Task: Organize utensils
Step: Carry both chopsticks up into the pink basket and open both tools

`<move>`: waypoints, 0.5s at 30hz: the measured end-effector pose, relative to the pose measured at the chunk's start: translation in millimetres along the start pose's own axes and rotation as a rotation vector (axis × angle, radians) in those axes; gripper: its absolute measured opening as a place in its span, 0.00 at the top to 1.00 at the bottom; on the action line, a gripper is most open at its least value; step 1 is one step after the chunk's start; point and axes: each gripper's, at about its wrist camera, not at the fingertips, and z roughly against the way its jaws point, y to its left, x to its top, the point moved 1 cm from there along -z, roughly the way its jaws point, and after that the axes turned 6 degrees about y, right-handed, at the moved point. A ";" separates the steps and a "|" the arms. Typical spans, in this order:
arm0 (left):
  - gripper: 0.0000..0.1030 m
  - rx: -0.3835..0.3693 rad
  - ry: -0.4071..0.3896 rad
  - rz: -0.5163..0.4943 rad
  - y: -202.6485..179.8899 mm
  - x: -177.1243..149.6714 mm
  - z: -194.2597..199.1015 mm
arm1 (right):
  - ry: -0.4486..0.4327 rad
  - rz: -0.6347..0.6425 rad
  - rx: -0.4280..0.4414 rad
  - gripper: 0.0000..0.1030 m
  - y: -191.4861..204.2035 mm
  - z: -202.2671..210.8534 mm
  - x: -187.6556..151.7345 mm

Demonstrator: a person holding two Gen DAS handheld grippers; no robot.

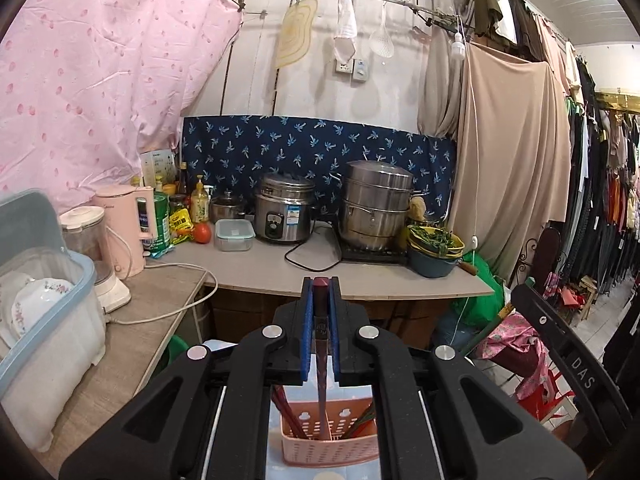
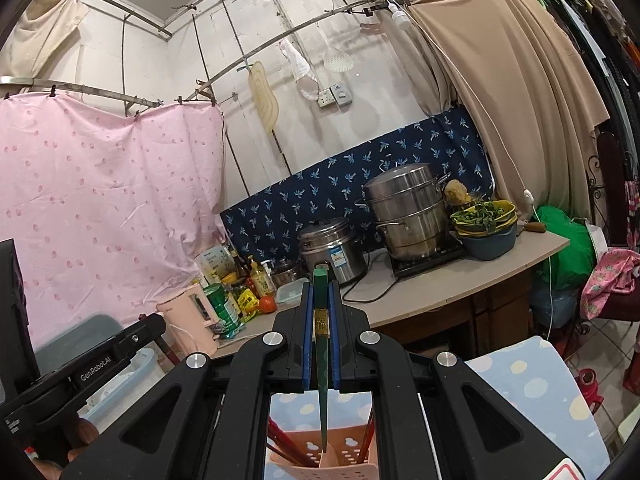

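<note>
My left gripper (image 1: 321, 286) is shut on a dark red chopstick (image 1: 321, 360) that hangs straight down, its tip inside the pink perforated utensil holder (image 1: 328, 444) below. Other red and green chopsticks stand in that holder. My right gripper (image 2: 321, 280) is shut on a green chopstick (image 2: 322, 380) with a gold band; its tip points down at the divider of the same pink holder (image 2: 320, 460), which holds several red chopsticks. The left gripper's black body (image 2: 80, 364) shows at the left of the right wrist view.
A counter (image 1: 260, 268) carries a rice cooker (image 1: 282, 208), steamer pot (image 1: 376, 204), pink kettle (image 1: 128, 228), blender, bottles and a bowl of greens (image 1: 434, 246). A dish bin (image 1: 44, 320) with plates stands left. The holder rests on a blue spotted cloth (image 2: 532, 392). Clothes hang right.
</note>
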 end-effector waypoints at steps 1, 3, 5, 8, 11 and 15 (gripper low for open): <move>0.93 0.007 0.003 -0.004 0.0 -0.9 -6.8 | 0.016 -0.005 -0.001 0.93 -3.0 -7.4 -3.3; 0.93 0.012 0.013 -0.005 0.8 -4.9 -19.6 | 0.043 -0.019 -0.001 0.93 -8.4 -18.6 -10.3; 0.93 0.008 0.022 -0.003 1.9 -11.4 -27.3 | 0.083 -0.031 0.006 0.93 -14.1 -30.9 -22.2; 0.93 0.000 0.044 0.006 5.7 -21.2 -41.8 | 0.140 -0.038 0.002 0.93 -20.3 -48.7 -39.1; 0.93 0.002 0.068 0.012 7.9 -31.5 -54.1 | 0.181 -0.048 0.005 0.93 -24.1 -58.9 -52.6; 0.92 0.000 0.097 0.019 9.5 -43.1 -62.8 | 0.226 -0.030 0.009 0.92 -23.0 -65.9 -66.7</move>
